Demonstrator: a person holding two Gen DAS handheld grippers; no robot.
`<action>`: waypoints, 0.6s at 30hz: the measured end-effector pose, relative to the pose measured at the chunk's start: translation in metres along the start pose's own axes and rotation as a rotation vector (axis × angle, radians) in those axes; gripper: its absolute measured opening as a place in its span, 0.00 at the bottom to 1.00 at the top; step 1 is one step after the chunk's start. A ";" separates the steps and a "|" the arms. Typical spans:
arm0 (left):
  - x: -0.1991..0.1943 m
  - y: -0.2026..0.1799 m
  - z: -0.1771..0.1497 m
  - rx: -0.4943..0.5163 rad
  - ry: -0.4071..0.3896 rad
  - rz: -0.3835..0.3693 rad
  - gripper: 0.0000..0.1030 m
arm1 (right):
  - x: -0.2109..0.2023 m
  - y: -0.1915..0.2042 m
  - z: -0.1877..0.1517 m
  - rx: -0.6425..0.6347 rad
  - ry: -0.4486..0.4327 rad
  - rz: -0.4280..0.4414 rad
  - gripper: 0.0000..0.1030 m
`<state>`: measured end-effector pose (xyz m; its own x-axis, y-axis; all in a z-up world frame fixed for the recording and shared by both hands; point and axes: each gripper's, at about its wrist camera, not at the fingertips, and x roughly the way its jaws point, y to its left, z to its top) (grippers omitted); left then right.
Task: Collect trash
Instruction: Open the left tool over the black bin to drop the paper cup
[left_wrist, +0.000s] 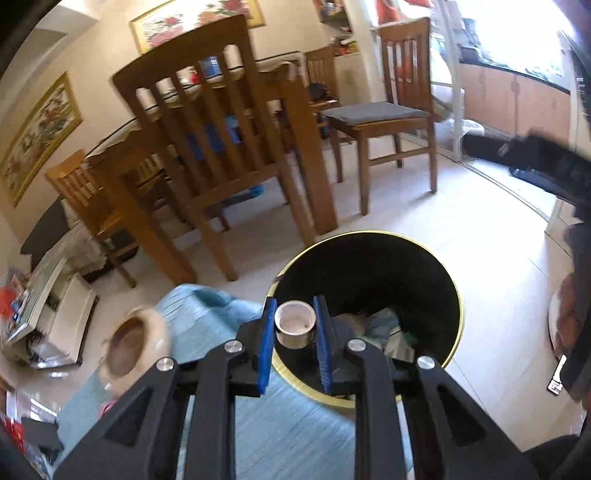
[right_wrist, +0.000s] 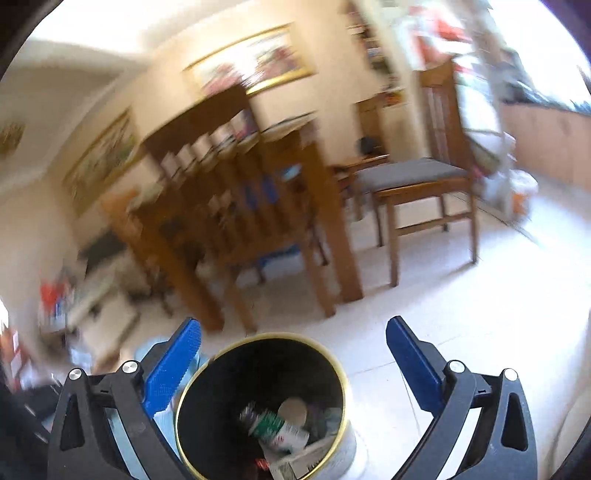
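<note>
My left gripper (left_wrist: 295, 328) is pinched on a small metal cup (left_wrist: 295, 324) over the near rim of the black bin (left_wrist: 369, 266) — my right gripper (right_wrist: 293, 363) gapes wide, empty, above that bin (right_wrist: 258, 369); trash lies inside

Black grippers, blue ribbed fingers (right_wrist: 173, 369), silver screws.

Bin (left_wrist: 436, 280): black interior, gold rim. Small cup (left_wrist: 295, 325): silver metal, brownish inside. Tool pads (left_wrist: 266, 343): blue, on black frames. Cloth (left_wrist: 207, 321): light blue, finely striped. Chairs (left_wrist: 221, 147): brown wood.
</note>
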<state>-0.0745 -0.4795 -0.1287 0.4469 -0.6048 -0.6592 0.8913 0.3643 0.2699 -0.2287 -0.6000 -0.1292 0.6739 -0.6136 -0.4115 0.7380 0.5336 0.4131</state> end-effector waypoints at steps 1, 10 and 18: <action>0.006 -0.006 0.005 0.010 0.002 -0.011 0.21 | 0.000 -0.008 0.001 0.036 0.009 -0.021 0.97; 0.039 -0.032 0.018 0.027 0.000 -0.010 0.89 | 0.005 -0.018 0.001 0.080 0.042 -0.020 0.97; -0.010 0.009 -0.016 -0.028 -0.010 0.073 0.97 | -0.003 0.026 -0.005 -0.090 0.014 -0.049 0.97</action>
<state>-0.0722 -0.4595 -0.1311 0.5112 -0.5828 -0.6317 0.8540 0.4274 0.2967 -0.2109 -0.5817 -0.1210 0.6367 -0.6327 -0.4408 0.7699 0.5534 0.3178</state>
